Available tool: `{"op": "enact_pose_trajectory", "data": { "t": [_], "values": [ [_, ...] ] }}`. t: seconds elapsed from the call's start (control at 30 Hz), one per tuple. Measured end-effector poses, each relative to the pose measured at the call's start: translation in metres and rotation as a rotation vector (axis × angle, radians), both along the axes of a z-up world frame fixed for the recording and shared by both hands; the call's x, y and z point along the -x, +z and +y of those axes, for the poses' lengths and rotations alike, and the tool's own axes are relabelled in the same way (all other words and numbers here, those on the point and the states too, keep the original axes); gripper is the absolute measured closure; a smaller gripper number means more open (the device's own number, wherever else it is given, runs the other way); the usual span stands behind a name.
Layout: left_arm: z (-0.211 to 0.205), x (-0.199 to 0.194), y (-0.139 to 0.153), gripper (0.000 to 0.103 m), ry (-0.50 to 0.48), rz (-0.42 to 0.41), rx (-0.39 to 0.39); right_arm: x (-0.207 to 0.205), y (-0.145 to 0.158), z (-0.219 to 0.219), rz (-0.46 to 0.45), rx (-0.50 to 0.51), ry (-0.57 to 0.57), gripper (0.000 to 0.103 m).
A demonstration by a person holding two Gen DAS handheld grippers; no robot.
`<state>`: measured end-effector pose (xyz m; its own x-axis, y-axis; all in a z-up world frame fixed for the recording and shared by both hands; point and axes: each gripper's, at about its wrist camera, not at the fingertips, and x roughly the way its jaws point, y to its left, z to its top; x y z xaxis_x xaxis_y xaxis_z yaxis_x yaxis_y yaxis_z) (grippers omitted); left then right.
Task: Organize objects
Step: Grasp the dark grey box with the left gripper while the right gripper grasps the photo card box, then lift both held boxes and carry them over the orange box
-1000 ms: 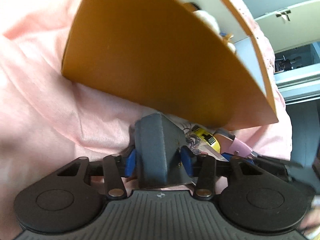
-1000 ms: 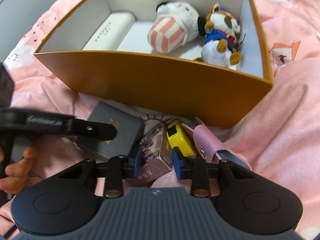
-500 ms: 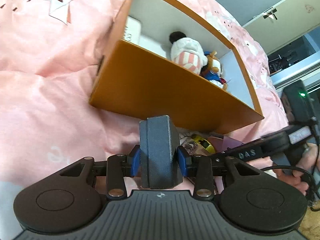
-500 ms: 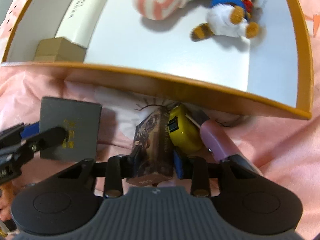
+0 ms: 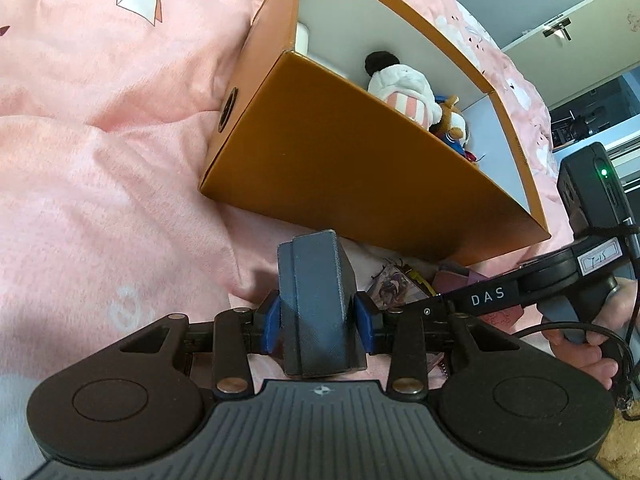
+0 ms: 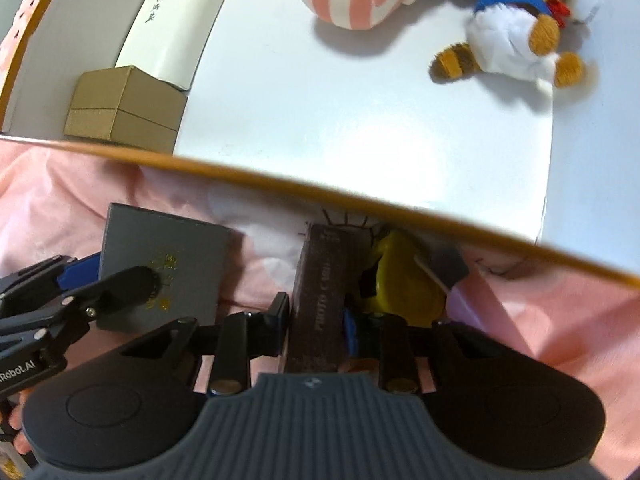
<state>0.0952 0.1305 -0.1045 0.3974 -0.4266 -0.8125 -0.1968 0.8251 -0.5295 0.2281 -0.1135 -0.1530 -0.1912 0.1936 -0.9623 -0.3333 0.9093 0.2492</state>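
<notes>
White "DAS" lettering marks the right claw (image 5: 436, 312); left claw (image 6: 80, 280) reads "Robot.AI".

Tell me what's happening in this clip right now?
A person is packing items from a pink bed into an orange box. The left hand-held gripper is shut on a grey box; the right hand-held gripper grips a dark card box. Both are outside the orange box, which holds two plush toys.

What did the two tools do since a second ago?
The left tool closed its jaws on the grey box and lifted it off the pink blanket. The right tool tipped downward and clamped the dark card box. The orange box and both plush toys stayed put.
</notes>
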Motion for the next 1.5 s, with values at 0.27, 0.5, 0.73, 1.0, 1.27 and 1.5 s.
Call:
{"op": "enact_pose_trajectory", "data": {
  "t": [0.27,0.5,0.73,1.0,1.27,1.5],
  "values": [
    [-0.001,0.002,0.006,0.06,-0.013,-0.016,-0.001,0.012,0.018,-0.007,-0.041,-0.05,0.022,0.077],
    [-0.005,0.012,0.045,0.061,-0.039,-0.109,0.005,0.046,0.073,-0.03,-0.175,-0.199,-0.013,0.079],
    [-0.002,0.009,0.111,0.061,-0.051,-0.267,-0.058,0.062,0.14,-0.059,-0.347,-0.379,-0.087,0.079],
    [-0.002,-0.06,0.143,0.06,-0.021,-0.314,-0.209,0.005,0.163,-0.06,-0.491,-0.469,-0.237,0.079],
    [-0.007,-0.126,0.107,0.061,-0.046,-0.217,-0.293,-0.074,0.103,-0.023,-0.436,-0.428,-0.322,0.079],
    [-0.001,-0.153,0.082,0.061,-0.065,-0.164,-0.306,-0.111,0.074,-0.001,-0.44,-0.367,-0.299,0.079]
  ]
}}
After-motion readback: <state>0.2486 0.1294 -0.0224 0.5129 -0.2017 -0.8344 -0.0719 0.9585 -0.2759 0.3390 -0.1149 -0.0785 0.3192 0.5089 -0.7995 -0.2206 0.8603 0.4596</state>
